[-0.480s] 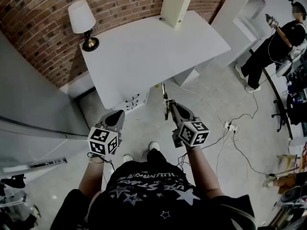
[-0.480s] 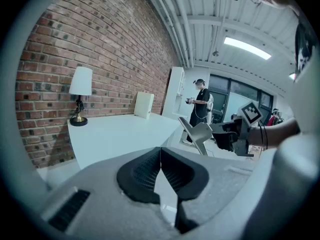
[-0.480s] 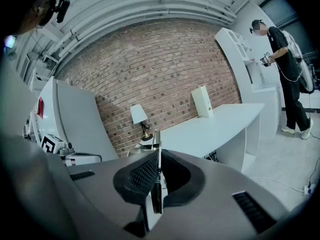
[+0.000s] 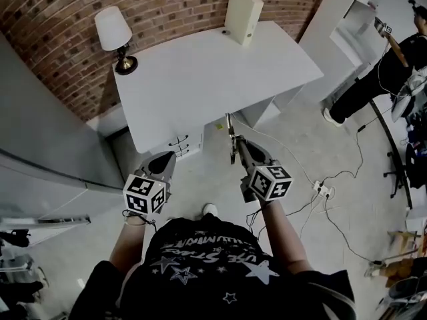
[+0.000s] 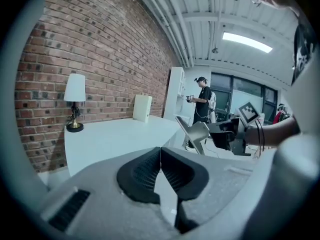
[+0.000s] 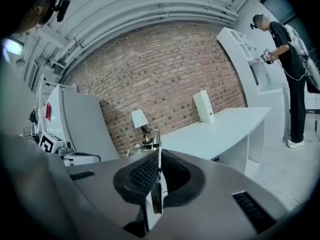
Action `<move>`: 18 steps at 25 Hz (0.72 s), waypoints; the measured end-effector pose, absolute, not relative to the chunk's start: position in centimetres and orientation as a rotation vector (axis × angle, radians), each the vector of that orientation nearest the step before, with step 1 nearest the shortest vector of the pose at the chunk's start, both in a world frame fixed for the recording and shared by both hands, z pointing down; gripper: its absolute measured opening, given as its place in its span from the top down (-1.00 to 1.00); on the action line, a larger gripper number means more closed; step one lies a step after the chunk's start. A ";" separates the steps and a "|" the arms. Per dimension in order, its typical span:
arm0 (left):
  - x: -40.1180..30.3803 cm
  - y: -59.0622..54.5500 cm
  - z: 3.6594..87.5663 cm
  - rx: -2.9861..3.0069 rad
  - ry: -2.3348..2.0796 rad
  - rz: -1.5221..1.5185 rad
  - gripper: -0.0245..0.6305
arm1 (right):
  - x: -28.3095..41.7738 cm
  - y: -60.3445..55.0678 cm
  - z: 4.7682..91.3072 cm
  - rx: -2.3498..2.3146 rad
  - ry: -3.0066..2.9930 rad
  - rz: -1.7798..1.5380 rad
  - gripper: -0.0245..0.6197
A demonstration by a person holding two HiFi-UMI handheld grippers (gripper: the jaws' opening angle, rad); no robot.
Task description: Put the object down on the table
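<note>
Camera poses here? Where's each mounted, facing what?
Head view: on the person's head, steeply down at the white table; forearms, left claw, right claw show.
Left gripper view: on the left claw, shut and empty, facing table and lamp.
Right gripper view: on the right claw, shut on a thin metal object.
All three share table and lamp.

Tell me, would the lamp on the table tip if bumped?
Probably. The lamp has a wide shade high on a thin stem over a small round base, so a push near the top would likely tip it. Its brassy-looking base may be heavy enough to resist a low nudge.
</note>
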State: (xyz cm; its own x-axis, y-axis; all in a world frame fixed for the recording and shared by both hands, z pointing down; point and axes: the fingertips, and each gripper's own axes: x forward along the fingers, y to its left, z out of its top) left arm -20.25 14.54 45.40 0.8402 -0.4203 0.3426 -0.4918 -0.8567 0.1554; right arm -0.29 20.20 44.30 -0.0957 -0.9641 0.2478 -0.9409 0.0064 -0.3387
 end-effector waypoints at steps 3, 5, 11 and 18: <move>-19.0 14.8 45.2 2.784 -0.749 0.440 0.86 | 1.4 20.3 44.0 -2.047 2.226 -0.627 0.90; -18.4 14.9 45.0 2.780 -0.781 0.432 0.86 | 2.3 20.3 43.9 -2.033 2.247 -0.608 0.90; -17.5 15.6 45.6 2.757 -0.806 0.461 0.86 | 3.7 20.2 44.9 -2.003 2.247 -0.654 0.90; -16.1 13.2 46.6 2.723 -0.810 0.473 0.86 | 5.2 18.4 46.7 -2.008 2.240 -0.722 0.90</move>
State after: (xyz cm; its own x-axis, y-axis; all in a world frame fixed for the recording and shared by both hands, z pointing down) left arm -16.08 13.24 46.64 0.7915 -0.4803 0.3779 -0.5652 -0.8105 0.1536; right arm 5.24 18.39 46.68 -0.1565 -0.9506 0.2681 -0.9282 0.0487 -0.3689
